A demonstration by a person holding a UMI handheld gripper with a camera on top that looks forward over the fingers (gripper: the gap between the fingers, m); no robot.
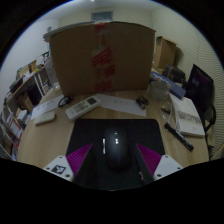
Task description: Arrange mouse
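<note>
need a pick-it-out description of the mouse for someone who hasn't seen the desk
Find the big cardboard box standing at the back of the wooden desk; in front of it lies a black mat. The mouse sits on that mat, between the open gripper fingers. It is the only dark, rounded thing there; the white remote is long and flat.

The near end of the mouse (114, 150) is dark against the black mat (115, 140), so its back edge is hard to make out. Only the tips of the fingers (80, 157) show. Things on the shelf (18, 105) are too small to tell.
</note>
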